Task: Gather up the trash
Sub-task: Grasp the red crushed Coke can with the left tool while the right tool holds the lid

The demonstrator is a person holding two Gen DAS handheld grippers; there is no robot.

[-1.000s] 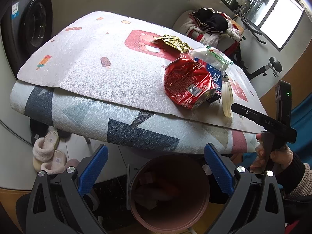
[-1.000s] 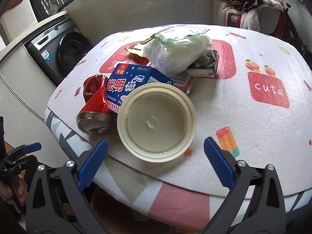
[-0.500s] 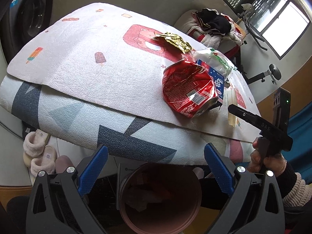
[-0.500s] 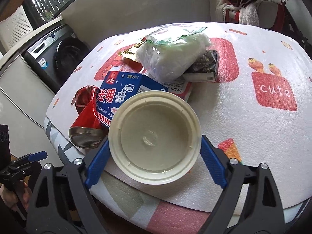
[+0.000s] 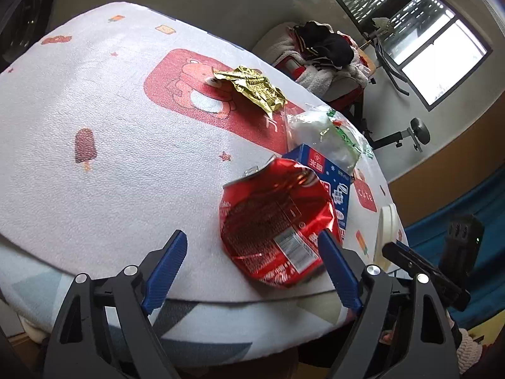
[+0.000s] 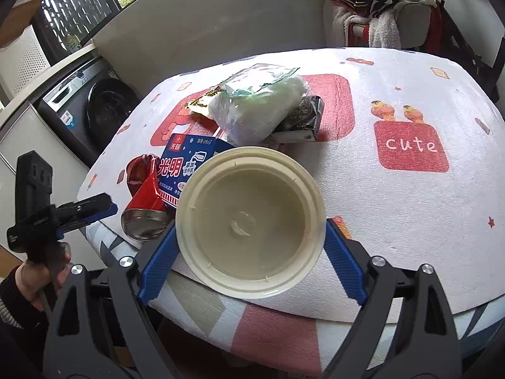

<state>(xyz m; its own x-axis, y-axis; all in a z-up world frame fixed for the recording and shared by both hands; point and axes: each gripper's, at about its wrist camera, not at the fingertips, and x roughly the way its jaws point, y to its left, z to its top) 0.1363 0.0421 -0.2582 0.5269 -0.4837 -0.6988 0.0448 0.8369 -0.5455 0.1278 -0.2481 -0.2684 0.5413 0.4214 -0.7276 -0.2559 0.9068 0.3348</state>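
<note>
A crushed red can (image 5: pixel 274 224) lies near the table's front edge, beside a blue milk carton (image 5: pixel 331 177), a clear plastic bag (image 5: pixel 325 132) and a gold wrapper (image 5: pixel 252 88). My left gripper (image 5: pixel 252 268) is open, its fingers level with the can's near end, the can toward the right finger. In the right wrist view a cream round lid (image 6: pixel 251 222) sits between the fingers of my right gripper (image 6: pixel 251 252), which is open around it. The can (image 6: pixel 145 199), carton (image 6: pixel 186 164) and bag (image 6: pixel 255 107) lie behind the lid.
A black packet (image 6: pixel 303 117) lies under the bag. A washing machine (image 6: pixel 94 107) stands left of the table. A chair piled with clothes (image 6: pixel 375 3) is behind it. The patterned table cover (image 6: pixel 410 189) hangs over the front edge.
My left gripper rose from over the pink bin below the table edge and moved forward to the can. My right gripper moved forward until its fingers flank the lid.
</note>
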